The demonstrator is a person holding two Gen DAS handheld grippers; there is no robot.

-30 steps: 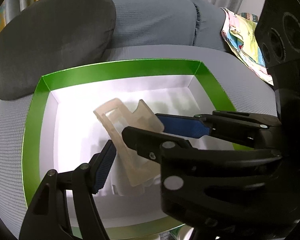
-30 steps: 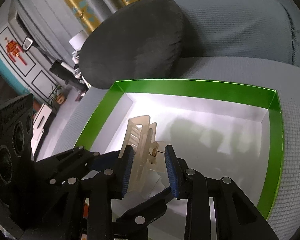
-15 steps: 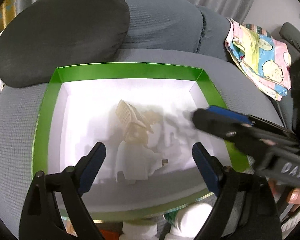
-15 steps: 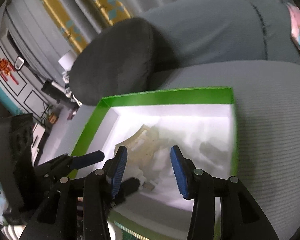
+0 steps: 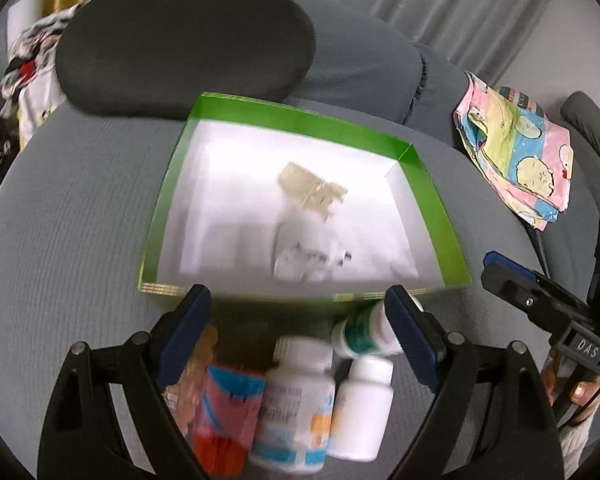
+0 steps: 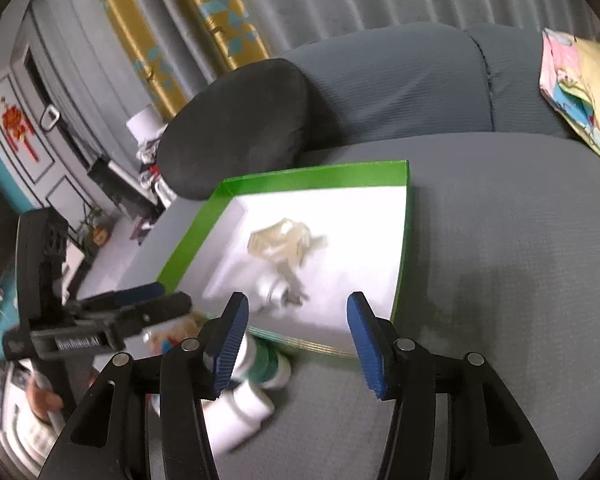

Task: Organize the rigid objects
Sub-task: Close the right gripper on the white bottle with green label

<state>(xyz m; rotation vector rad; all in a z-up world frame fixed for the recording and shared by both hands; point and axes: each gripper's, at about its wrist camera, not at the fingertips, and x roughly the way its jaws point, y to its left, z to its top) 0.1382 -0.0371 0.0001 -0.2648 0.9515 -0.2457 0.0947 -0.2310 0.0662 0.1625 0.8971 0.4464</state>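
Bottles (image 5: 296, 400) are seen lying on the grey sofa seat (image 5: 80, 240) between the spread fingers of the left tool (image 5: 296, 340), which is held wide apart and grips nothing; the right tool (image 6: 296, 344) is likewise held wide apart and bare, above a green-banded bottle (image 6: 266, 364). Just beyond, a green-rimmed box (image 5: 432, 208) holds a beige clip (image 5: 310, 190) and a white plug (image 5: 300, 252), with bare white floor on its left. "DAS" is read on the right tool's body; bottle labels are blurred.
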